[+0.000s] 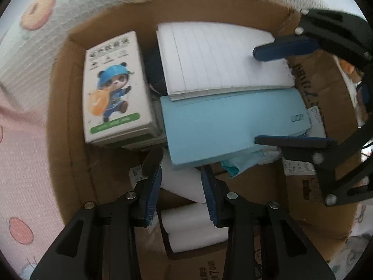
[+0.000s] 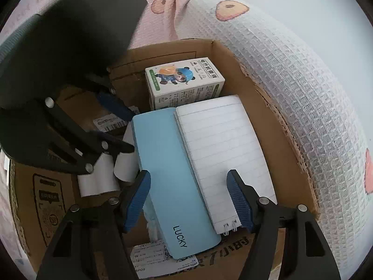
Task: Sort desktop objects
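Looking down into a brown corrugated cardboard box point(image 2: 261, 121) sitting on a pink-and-white waffle-weave blanket point(image 2: 291, 74) with peach-coloured prints.

Inside, right-wrist view: open spiral notebook, pale blue "LUCKY" cover point(image 2: 167, 177) folded out to the left, white lined page point(image 2: 219, 149) to the right, filling centre frame. Small white carton with a cartoon panda in a blue cap point(image 2: 184, 84) just behind it, upper centre, touching the notebook's far edge. Couple of white paper rolls point(image 2: 100, 182) lower left, tucked partly under the blue cover. Shipping labels stuck on the box floor.

Right gripper point(image 2: 190, 198), bottom of frame: blue-padded jaws spread fairly wide, straddling the notebook's near end, pads clear of it on both sides, nothing gripped.

Left gripper point(image 1: 180, 182), bottom centre of its own view: jaws partway open, one white roll point(image 1: 184, 182) showing in the gap below them, no visible squeeze on it. Same panda carton point(image 1: 114, 86) at left of that frame, notebook at centre right, other gripper poking in from the right edge.
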Action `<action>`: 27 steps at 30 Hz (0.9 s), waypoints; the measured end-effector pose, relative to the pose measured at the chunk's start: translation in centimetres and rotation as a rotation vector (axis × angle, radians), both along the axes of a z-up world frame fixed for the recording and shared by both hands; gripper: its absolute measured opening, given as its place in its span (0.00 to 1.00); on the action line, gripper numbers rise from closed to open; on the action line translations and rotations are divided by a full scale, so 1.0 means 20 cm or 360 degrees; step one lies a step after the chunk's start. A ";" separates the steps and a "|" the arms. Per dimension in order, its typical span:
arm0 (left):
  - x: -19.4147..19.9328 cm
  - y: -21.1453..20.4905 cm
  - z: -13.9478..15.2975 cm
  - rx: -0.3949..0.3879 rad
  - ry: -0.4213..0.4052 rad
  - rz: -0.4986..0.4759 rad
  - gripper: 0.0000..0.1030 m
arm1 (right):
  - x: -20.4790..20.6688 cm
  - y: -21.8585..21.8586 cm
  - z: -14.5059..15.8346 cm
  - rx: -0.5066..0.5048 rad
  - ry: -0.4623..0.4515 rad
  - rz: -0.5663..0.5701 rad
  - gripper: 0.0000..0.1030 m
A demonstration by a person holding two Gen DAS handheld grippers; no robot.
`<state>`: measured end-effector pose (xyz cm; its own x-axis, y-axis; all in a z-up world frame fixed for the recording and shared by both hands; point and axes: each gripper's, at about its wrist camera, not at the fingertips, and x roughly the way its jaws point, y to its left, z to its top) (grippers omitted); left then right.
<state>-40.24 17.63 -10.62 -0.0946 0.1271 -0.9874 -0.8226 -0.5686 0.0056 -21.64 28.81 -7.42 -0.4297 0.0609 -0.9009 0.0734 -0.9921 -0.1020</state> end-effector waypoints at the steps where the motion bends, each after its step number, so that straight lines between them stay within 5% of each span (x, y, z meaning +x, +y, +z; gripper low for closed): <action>1: 0.00 0.01 -0.01 -0.0009 -0.0001 -0.0022 0.38 | 0.00 0.00 0.00 0.0001 0.0003 0.0004 0.64; 21: -0.03 0.09 -0.11 -0.0282 0.0020 -0.0292 0.42 | 0.07 0.00 -0.02 0.0006 0.0023 0.0047 0.65; 27: -0.06 0.07 -0.09 -0.0250 -0.0026 -0.0204 0.47 | 0.09 0.00 -0.02 -0.0001 0.0022 0.0057 0.66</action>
